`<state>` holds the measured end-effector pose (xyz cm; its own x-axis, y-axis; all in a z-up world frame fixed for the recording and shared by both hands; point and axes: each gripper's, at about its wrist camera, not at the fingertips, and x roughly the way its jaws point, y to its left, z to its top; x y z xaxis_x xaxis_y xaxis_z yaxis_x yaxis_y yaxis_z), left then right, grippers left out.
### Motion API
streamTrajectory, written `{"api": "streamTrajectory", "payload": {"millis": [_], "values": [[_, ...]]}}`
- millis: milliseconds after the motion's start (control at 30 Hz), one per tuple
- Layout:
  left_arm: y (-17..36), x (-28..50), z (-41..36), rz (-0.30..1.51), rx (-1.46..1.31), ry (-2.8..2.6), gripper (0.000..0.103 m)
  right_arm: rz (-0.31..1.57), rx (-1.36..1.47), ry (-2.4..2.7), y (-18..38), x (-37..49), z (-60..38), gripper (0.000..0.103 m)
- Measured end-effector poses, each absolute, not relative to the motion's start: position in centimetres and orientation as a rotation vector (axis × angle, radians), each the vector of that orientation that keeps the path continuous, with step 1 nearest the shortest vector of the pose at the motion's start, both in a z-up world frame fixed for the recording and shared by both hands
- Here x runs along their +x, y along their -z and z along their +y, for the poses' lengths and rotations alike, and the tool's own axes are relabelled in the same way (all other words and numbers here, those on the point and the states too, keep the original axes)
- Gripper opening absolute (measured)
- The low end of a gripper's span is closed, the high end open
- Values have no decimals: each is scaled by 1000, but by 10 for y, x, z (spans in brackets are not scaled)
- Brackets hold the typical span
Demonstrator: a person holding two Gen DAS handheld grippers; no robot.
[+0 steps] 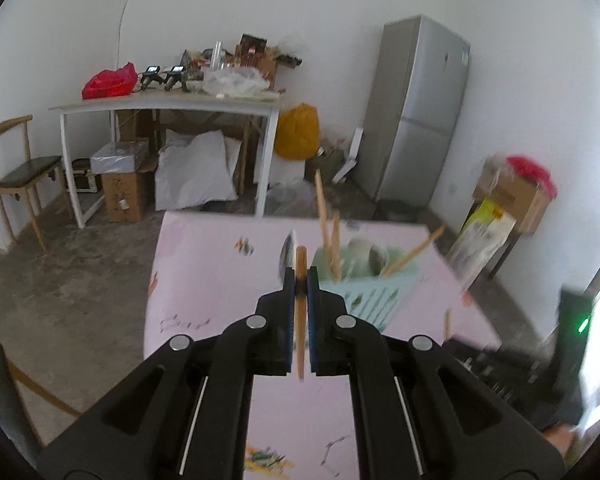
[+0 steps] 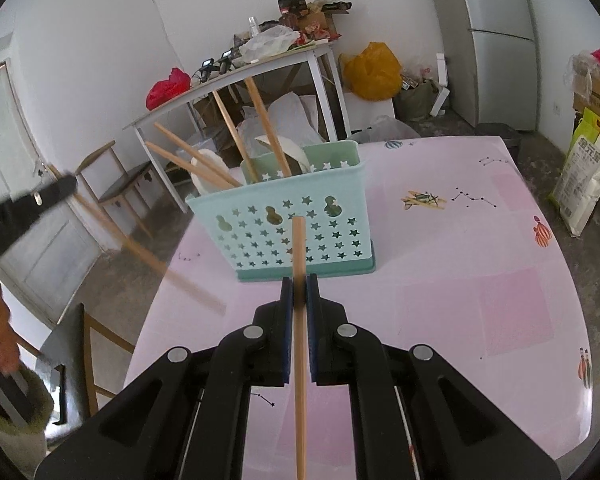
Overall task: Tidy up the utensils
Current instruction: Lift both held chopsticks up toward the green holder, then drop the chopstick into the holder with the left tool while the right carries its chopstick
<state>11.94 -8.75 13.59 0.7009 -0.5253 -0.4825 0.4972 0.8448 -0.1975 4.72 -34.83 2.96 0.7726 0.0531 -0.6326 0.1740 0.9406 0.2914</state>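
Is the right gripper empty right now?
No, the right gripper is shut on a chopstick that sticks out toward the caddy.

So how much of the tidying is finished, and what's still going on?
Partly done: several chopsticks and pale spoons already stand in the blue-green basket on the pink table. In hand: the right gripper is shut on a chopstick in front of the basket, and the left gripper clamps another wooden stick. Left: dropping both in. No other loose utensils clearly show.
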Motion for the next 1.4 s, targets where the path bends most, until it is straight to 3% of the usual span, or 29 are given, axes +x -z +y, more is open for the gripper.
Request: {"api": "streamTrajectory", "payload": {"millis": [333,500,667,933,1400], "values": [[-209,152,-129,387,-123,686,4,678,393,73,-28,56,-368,7],[-220,168,-153,345,-102,680,4,680,406,75,-25,64,-377,7],[-203,188,-179,347,-74,643,4,684,412,71,-23,73,-383,7],[-129,219,-196,450,-107,657,6,689,418,75,-21,73,-389,7],[-124,186,-139,382,-165,621,56,609,394,92,-54,60,-389,7]]}}
